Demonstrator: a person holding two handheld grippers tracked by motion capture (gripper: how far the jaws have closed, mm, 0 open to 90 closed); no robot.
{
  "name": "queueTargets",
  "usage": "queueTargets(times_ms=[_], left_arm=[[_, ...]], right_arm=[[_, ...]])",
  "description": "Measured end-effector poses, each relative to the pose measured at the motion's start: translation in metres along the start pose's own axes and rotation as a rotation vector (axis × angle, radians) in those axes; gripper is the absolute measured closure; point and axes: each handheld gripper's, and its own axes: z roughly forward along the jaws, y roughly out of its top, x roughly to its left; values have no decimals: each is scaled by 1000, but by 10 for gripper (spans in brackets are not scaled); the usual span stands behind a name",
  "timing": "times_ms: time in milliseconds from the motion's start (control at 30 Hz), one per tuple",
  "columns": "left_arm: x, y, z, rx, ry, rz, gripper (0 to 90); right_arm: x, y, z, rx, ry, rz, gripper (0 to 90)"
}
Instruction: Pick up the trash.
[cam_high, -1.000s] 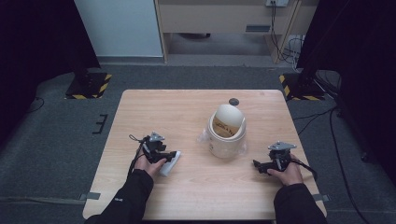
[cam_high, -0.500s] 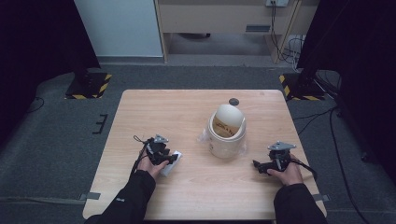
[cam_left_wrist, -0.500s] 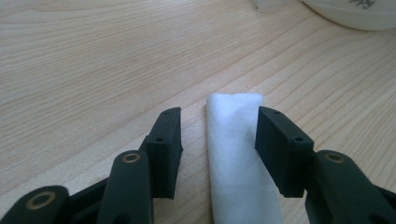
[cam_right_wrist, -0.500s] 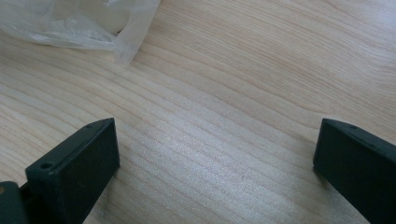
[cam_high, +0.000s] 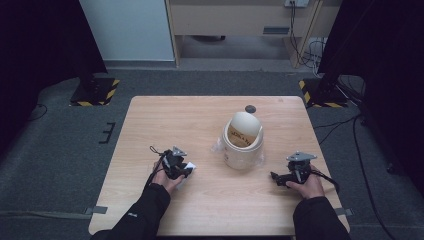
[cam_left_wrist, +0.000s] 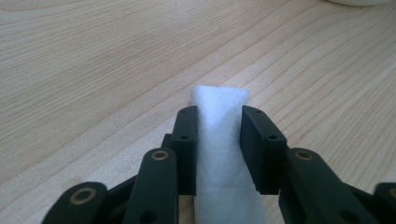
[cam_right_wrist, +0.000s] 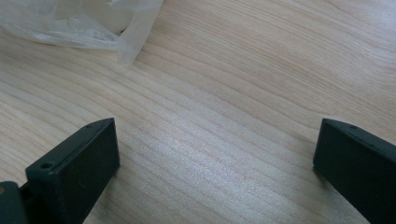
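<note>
- Left tool (cam_left_wrist: 218, 140): jaws just closing, pads now pinching a white cloth (cam_left_wrist: 220, 100) lying on the table (cam_high: 200, 120).
- Right tool (cam_right_wrist: 215, 163) gapes wide, holding nothing, near the cream pot (cam_high: 242, 142).

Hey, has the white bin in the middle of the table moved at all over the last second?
No. The white bin sits at the same spot below the small dark disc near the table's far edge.

Light wood surface (cam_high: 165, 120) sitting on grey carpet (cam_high: 60, 140), black curtains (cam_high: 40, 40) both sides, a pale panel (cam_high: 127, 30) and wooden shelf unit (cam_high: 235, 17) behind.
</note>
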Motion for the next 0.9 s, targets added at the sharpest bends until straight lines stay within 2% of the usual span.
queueTargets(times_ms=[233, 433, 567, 900], left_arm=[[-3, -1, -3, -16, 4, -29, 762], [-5, -1, -6, -44, 1, -10, 825], [-7, 2, -15, -105, -7, -1, 827], [-9, 10, -46, -298, -31, -4, 824]], right_arm=[[0, 0, 0, 0, 0, -1, 5], [0, 0, 0, 0, 0, -1, 5], [0, 0, 0, 1, 0, -1, 5], [0, 0, 0, 1, 1, -1, 5]])
